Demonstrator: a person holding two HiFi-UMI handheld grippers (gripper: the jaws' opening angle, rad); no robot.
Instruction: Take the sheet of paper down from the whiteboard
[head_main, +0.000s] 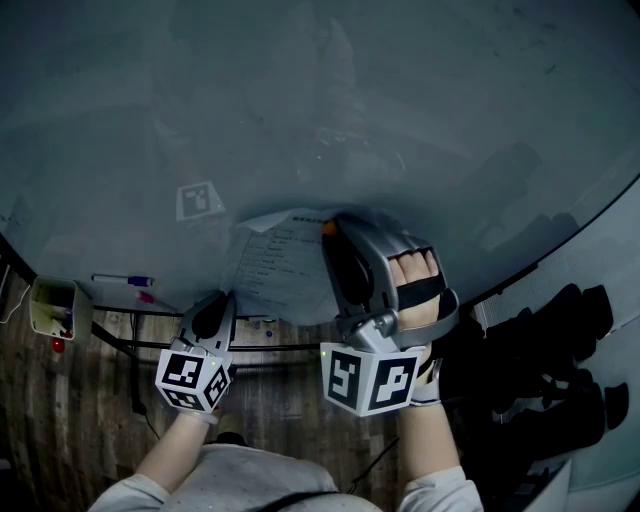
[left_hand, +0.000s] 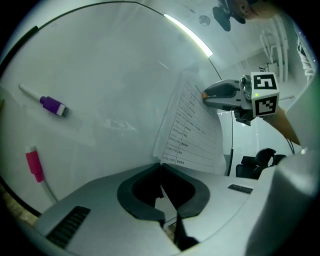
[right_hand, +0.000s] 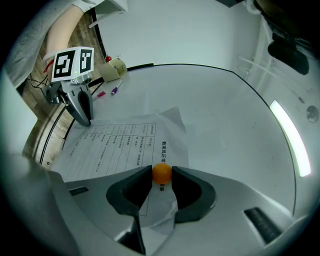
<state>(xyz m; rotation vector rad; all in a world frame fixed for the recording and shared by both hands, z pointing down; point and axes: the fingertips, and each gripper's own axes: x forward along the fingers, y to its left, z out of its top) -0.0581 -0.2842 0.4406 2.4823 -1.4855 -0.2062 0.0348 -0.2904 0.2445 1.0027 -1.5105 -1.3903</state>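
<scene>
Left hand-held gripper (left_hand: 161, 166) pinching sheet (left_hand: 194, 125), right (right_hand: 161, 169) on magnet (right_hand: 161, 174) (orange)

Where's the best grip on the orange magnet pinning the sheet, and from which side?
Grip the orange magnet across its round sides, coming head-on at the whiteboard: it stands proud of the sheet, so tongs can straddle it, probably without catching paper.

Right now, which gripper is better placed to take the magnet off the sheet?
Right. The right gripper has its jaws on either side of the orange magnet, touching it. The left gripper is shut on the sheet of paper at its far edge, probably best kept holding it.
</scene>
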